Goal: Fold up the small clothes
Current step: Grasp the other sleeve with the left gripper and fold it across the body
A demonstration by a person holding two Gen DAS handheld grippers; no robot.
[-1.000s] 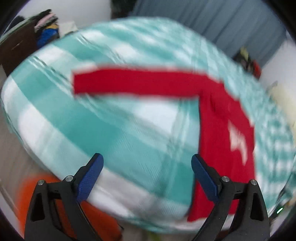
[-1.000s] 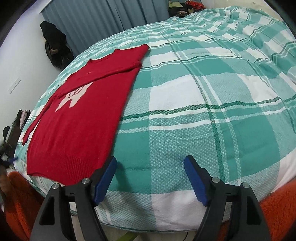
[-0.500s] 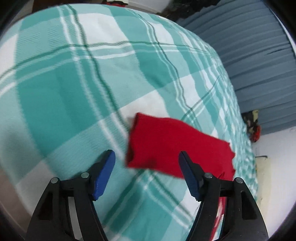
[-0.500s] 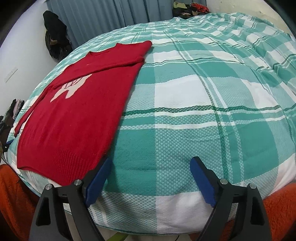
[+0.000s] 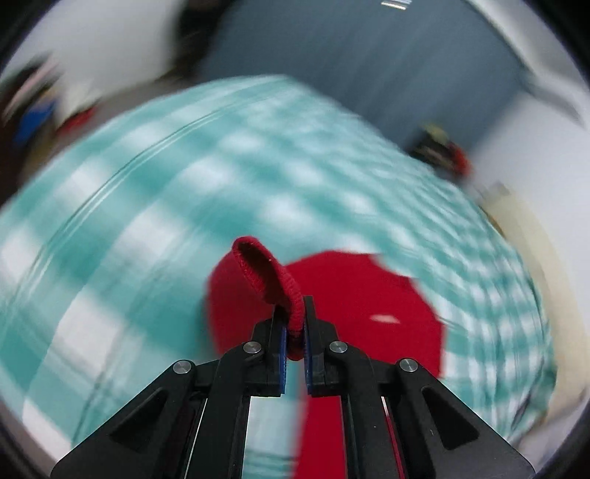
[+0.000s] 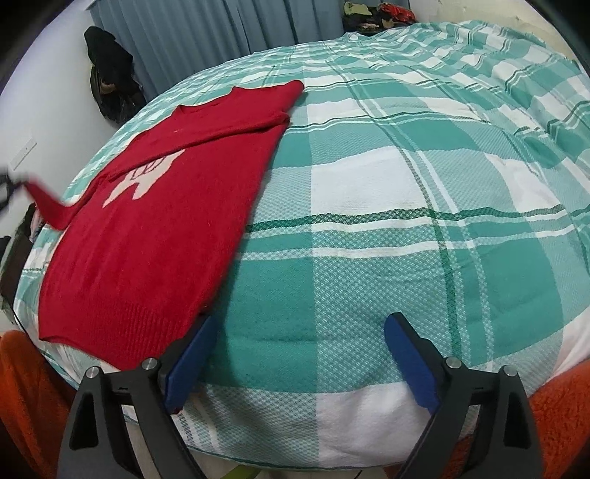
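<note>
A red sweater with a pale motif lies flat on the left side of a teal plaid bedspread. Its right sleeve is folded across the chest. My left gripper is shut on the cuff of the left sleeve and holds it lifted above the bed; the raised sleeve shows in the right wrist view at the far left, blurred. My right gripper is open and empty, low over the bed's front edge beside the sweater's hem.
Grey-blue curtains hang behind the bed. A dark bag hangs on the left wall. Clothes are piled at the far side. Orange fleece lies along the bed's near edge.
My left gripper has closed on the left sleeve cuff and lifted it off the bed. The left view swings fast and is blurred. My right gripper has barely moved.
</note>
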